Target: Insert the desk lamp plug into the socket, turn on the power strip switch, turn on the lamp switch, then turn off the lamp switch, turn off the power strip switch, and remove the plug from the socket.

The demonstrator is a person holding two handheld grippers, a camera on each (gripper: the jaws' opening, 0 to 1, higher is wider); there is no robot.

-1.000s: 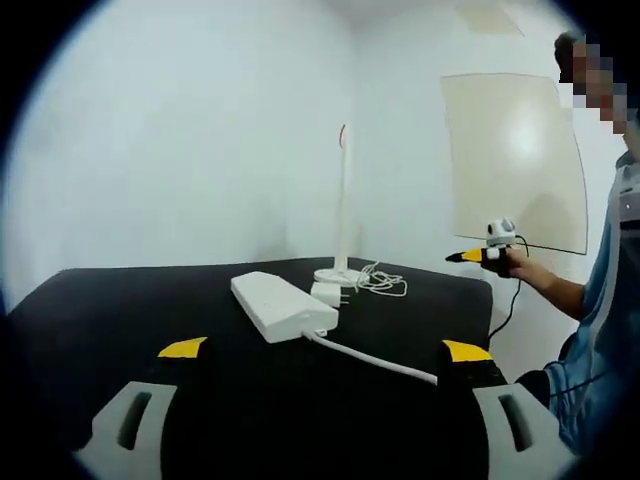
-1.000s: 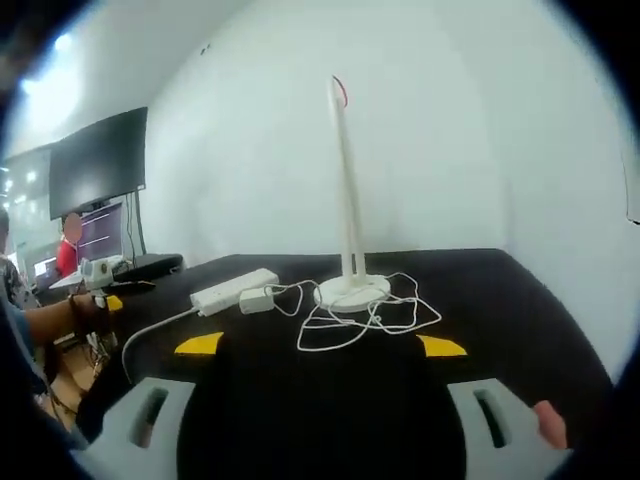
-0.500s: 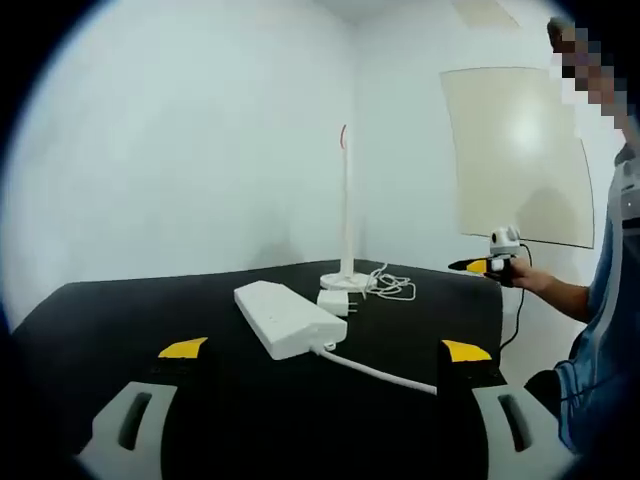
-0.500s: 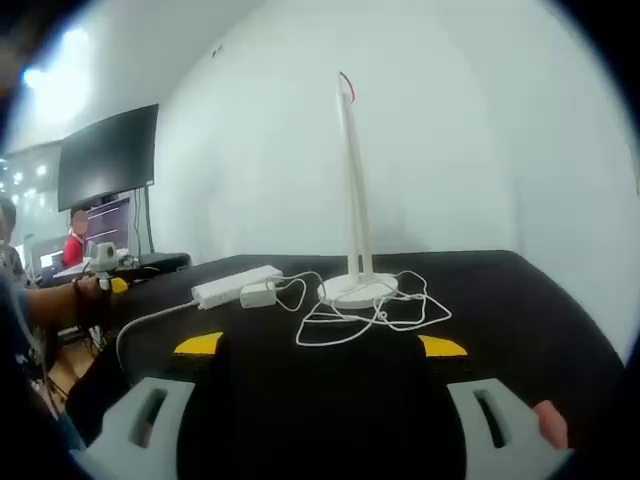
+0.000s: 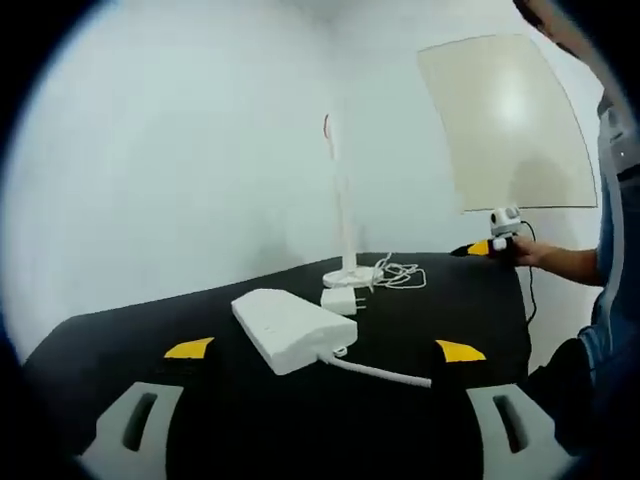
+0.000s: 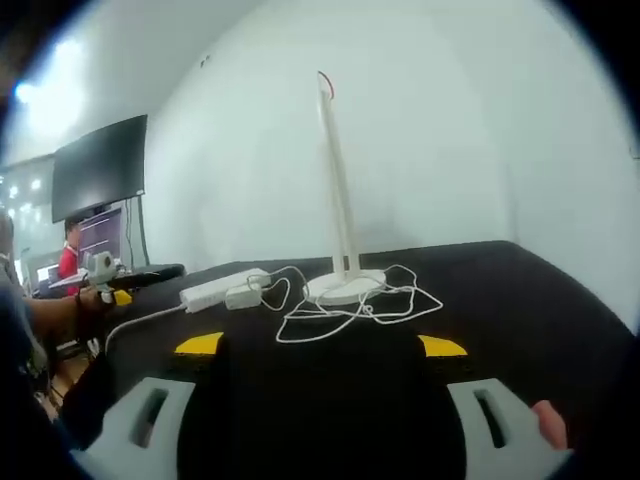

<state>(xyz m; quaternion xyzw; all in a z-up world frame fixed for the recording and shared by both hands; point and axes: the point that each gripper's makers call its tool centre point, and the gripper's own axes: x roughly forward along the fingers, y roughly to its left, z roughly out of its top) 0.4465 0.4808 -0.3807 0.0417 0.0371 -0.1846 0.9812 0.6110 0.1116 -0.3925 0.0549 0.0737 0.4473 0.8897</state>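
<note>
A white power strip point(image 5: 283, 328) lies on the black table point(image 5: 120, 330), its thick cable point(image 5: 375, 372) running toward me. Just behind it rests the lamp's white plug point(image 5: 341, 300), out of the socket. The slim white desk lamp point(image 5: 340, 200) stands upright beyond, its thin cord point(image 5: 400, 274) coiled by the base. My left gripper point(image 5: 325, 352) is open, short of the strip, nothing between its jaws. From the right gripper view the lamp point(image 6: 336, 190) stands centre, loose cord point(image 6: 350, 308) in front, plug point(image 6: 243, 296) and strip point(image 6: 212, 290) to its left. My right gripper point(image 6: 320, 346) is open and empty. The other gripper point(image 6: 110, 292) shows at left.
A pale board point(image 5: 510, 120) leans on the white wall at right. A person's hand holds the right gripper point(image 5: 492, 246) past the table's far right edge. A dark monitor point(image 6: 100, 165) hangs on the left wall, with a person seated below it.
Both cameras have shifted slightly; the strip now appears a little closer in the left gripper view. The lamp, plug and strip have not moved on the table. Both grippers stay open.
</note>
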